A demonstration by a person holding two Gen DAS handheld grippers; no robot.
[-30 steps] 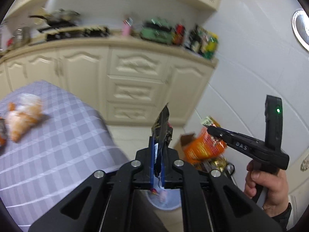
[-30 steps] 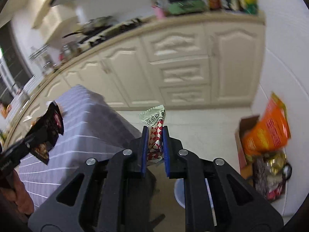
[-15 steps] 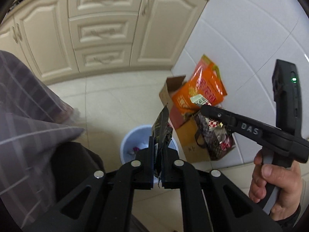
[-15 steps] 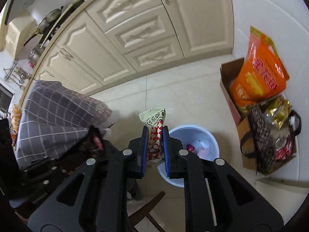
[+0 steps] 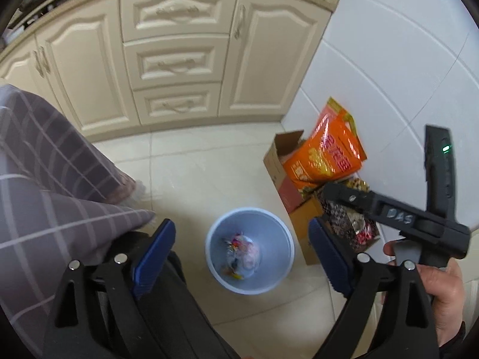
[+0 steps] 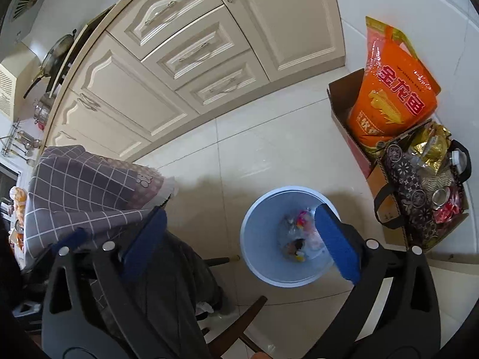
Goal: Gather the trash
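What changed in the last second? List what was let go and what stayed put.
Both grippers swung down from the counter view to above the blue bin. The left gripper let go of its dark wrapper and the right gripper its red-and-white one; both jaws are opening, nothing between them. The bin, the orange bag and the cardboard box stayed put.

The right gripper [image 5: 398,218], seen from the left wrist, bears handwritten "DAS" on its black body, and the orange bag [image 6: 392,95] in the cardboard box carries large red "金龙鱼".
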